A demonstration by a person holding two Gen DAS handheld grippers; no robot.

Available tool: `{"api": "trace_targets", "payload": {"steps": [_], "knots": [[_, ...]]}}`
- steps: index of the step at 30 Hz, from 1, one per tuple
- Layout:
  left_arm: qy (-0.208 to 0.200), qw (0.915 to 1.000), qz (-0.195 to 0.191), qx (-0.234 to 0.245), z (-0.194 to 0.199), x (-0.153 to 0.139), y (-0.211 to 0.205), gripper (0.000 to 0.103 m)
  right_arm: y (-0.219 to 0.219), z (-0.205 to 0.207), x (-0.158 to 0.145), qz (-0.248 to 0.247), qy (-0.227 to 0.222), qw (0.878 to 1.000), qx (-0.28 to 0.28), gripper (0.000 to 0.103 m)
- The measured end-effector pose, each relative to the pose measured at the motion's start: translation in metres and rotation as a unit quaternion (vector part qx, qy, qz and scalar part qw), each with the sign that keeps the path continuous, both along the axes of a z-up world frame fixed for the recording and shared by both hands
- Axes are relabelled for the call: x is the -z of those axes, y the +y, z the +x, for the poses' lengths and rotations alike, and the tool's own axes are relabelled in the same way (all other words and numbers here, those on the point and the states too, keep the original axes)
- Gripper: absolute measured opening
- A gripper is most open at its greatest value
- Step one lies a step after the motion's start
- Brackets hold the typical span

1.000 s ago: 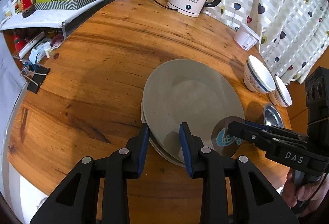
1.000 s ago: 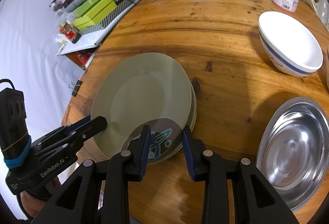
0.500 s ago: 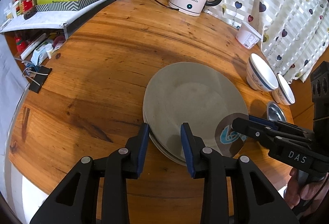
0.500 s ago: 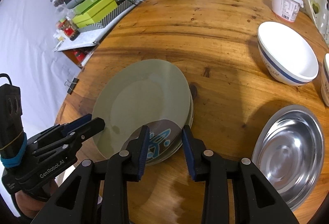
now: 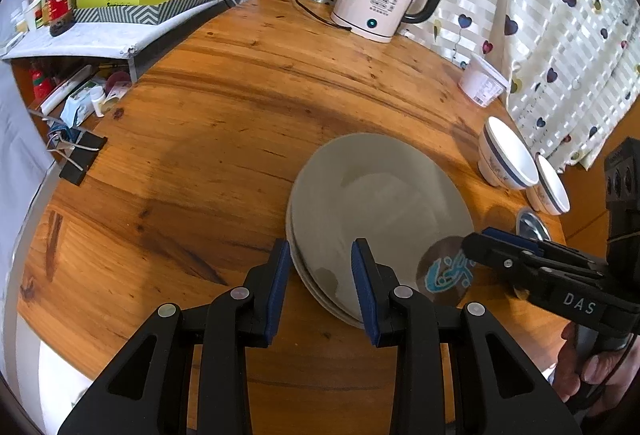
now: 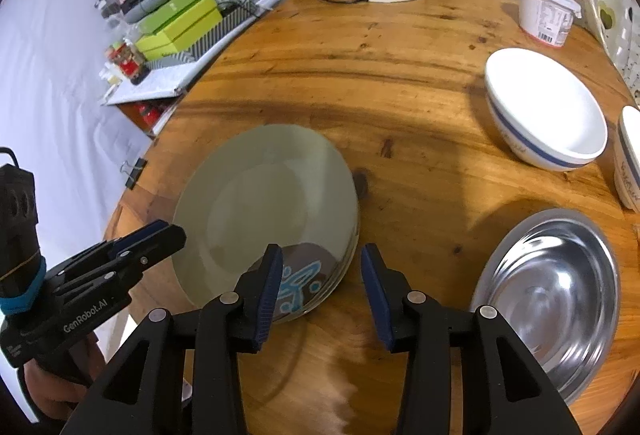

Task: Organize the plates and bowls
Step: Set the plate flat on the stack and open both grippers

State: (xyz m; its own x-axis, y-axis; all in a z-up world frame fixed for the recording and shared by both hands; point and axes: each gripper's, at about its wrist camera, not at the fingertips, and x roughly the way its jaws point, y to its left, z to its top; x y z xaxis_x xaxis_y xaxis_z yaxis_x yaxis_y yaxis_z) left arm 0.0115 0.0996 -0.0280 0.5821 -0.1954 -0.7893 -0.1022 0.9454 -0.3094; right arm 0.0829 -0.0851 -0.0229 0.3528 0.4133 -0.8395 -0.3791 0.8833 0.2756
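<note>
Right now, a stack of grey plates (image 5: pixel 380 203) is seen on the round wooden table (image 5: pixel 208 139). The left gripper (image 5: pixel 320 275) is held at the near left edge of the stack; its jaws are apart, with the rim between them, not pressed. The right gripper (image 6: pixel 320 275) is held at the near right edge, and its jaws are opening, with nothing squeezed. Two white bowls (image 6: pixel 548 115) are placed far to the right. A shiny metal dish (image 6: pixel 552 291) is set near them. A kettle (image 5: pixel 386 9) is seen at the far side.
</note>
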Motion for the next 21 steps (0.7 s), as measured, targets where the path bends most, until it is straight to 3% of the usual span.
{"api": "trace_targets", "payload": {"steps": [2, 6, 21], "knots": [[0.001, 1.0, -0.003, -0.003, 0.002, 0.002, 0.002, 0.033, -0.002, 0.001, -0.001, 0.004, -0.003, 1.0, 0.001, 0.04], [0.004, 0.9999, -0.014, 0.001, 0.006, 0.005, 0.002, 0.033, -0.001, 0.002, 0.0, 0.008, -0.002, 1.0, -0.001, 0.024], [0.007, 0.9998, -0.017, 0.003, 0.011, 0.006, 0.001, 0.033, -0.003, 0.007, 0.007, 0.018, 0.018, 1.0, 0.008, 0.026]]}}
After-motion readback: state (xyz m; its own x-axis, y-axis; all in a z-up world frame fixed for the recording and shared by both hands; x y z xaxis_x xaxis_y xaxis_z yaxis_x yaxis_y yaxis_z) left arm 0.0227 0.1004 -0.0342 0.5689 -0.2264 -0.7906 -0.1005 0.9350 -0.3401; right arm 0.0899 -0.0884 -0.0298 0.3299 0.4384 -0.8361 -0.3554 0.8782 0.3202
